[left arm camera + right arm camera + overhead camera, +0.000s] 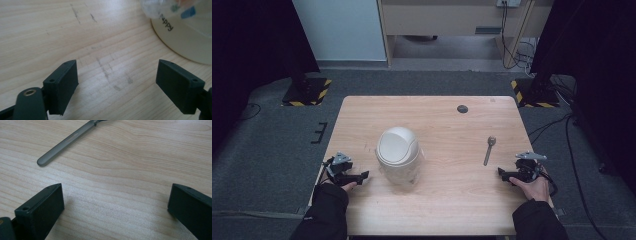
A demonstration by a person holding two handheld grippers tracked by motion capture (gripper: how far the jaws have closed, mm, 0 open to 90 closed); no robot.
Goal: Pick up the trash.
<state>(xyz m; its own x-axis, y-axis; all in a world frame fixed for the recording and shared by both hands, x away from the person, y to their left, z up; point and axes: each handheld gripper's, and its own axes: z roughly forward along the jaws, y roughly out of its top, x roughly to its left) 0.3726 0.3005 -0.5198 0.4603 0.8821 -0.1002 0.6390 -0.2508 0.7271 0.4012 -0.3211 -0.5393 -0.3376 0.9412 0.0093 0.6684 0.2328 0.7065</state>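
Left tool (362, 175) and right tool (502, 173) rest low, jaws spread wide.

Cream bin (190, 37) wall: "appy", start cut off.

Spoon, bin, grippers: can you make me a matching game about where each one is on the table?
Things:
1. spoon
2. white bin with a swing lid
3. left gripper
4. small dark round hole

Places:
A. far side of the wooden table, near its back edge
B. near the table's left edge, fingers open
C. middle of the table
D. right part of the table, just beyond the right gripper

Pairs: 1-D, 2-C, 3-B, 4-A
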